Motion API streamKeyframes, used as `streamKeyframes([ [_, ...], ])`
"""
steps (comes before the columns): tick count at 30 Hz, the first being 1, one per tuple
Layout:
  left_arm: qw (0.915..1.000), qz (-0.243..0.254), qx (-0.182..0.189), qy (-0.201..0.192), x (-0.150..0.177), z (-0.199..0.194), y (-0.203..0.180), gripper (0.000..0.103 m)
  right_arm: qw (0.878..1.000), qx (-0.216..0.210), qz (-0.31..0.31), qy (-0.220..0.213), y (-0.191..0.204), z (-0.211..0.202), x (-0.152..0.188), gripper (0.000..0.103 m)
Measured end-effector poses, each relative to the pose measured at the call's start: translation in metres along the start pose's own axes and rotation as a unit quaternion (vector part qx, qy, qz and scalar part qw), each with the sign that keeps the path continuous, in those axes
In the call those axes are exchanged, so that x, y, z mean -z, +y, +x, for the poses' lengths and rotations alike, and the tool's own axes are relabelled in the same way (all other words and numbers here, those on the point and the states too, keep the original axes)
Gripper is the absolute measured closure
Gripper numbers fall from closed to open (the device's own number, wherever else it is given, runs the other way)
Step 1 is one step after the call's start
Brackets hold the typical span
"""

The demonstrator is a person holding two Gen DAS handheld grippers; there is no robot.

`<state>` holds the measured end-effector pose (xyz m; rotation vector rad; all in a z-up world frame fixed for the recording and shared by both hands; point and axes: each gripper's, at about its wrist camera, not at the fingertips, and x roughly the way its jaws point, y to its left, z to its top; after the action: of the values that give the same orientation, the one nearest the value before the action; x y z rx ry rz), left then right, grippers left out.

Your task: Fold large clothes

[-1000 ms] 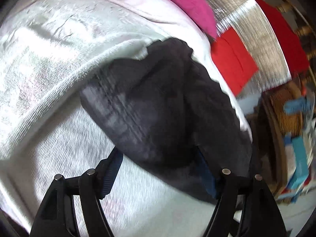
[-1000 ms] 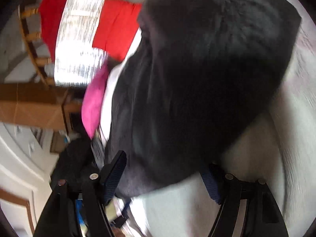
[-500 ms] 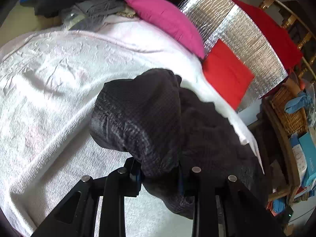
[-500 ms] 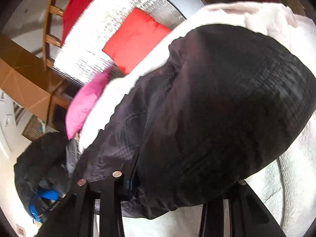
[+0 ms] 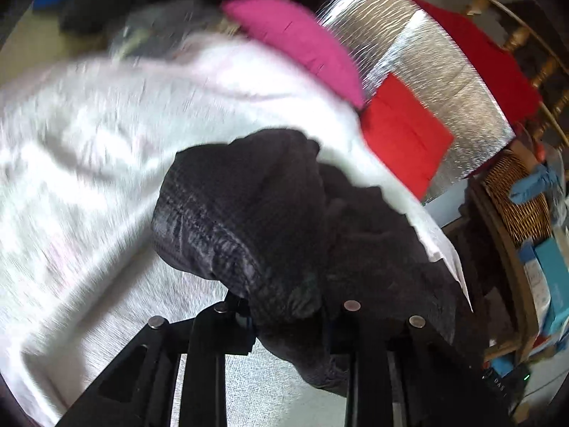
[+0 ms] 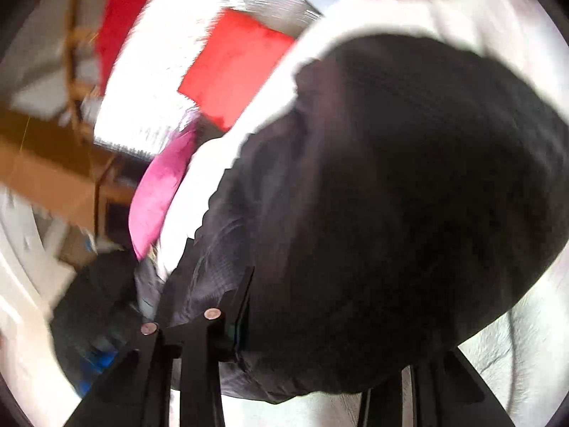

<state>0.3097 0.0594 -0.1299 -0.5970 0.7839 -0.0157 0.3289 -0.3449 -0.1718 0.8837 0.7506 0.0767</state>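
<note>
A large dark grey-black garment (image 5: 270, 213) with a fine textured weave is bunched over a white bed cover (image 5: 89, 163). My left gripper (image 5: 286, 315) is shut on a fold of the dark garment at its near edge. In the right wrist view the same garment (image 6: 391, 195) fills most of the frame and drapes over my right gripper (image 6: 313, 331), which is shut on it; the right finger is largely hidden under the cloth. Both views are motion-blurred.
A pink pillow (image 5: 298, 42), a red cushion (image 5: 402, 131) and a silver foil panel (image 5: 426, 60) lie at the far side of the bed. A wicker basket (image 5: 515, 192) and blue boxes stand at the right. A dark clothes pile (image 6: 96, 306) sits at the left.
Both grippers went from open around the garment to shut on it. The garment has lifted slightly off the bed cover and both cameras are moving.
</note>
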Motion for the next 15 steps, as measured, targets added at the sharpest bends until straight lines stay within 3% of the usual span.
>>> streamKeyframes([
  [2,0.9997,0.014,-0.008,-0.018,0.003,-0.009,0.006,0.076,0.999,0.006,-0.037,-0.003,0.016,-0.001,0.003,0.063],
  [5,0.9991,0.01,-0.034,-0.023,0.011,-0.019,0.027,0.076,0.998,0.002,-0.049,0.042,0.018,0.023,0.009,0.063],
  [8,0.9974,-0.025,-0.063,0.024,0.017,-0.004,0.051,0.073,0.994,0.006,-0.046,0.095,0.011,0.051,0.019,0.063],
  [9,0.9963,-0.036,-0.066,0.04,0.018,0.002,0.058,0.067,0.994,-0.002,-0.037,0.1,0.007,0.051,0.019,0.061],
  [10,0.9953,-0.053,-0.076,0.028,0.018,0.004,0.059,0.061,0.994,-0.011,-0.031,0.105,0.007,0.049,0.018,0.06],
  [11,0.995,-0.053,-0.076,0.037,0.017,0.006,0.061,0.059,0.993,-0.02,-0.016,0.118,0.005,0.045,0.014,0.054],
  [13,0.9946,-0.043,-0.08,0.051,0.016,0.004,0.06,0.041,0.989,-0.028,0.016,0.145,-0.003,0.034,0.009,0.052],
  [15,0.9939,-0.034,-0.082,0.066,0.014,-0.003,0.064,0.036,0.988,-0.03,0.028,0.148,-0.015,0.005,0.003,0.052],
])
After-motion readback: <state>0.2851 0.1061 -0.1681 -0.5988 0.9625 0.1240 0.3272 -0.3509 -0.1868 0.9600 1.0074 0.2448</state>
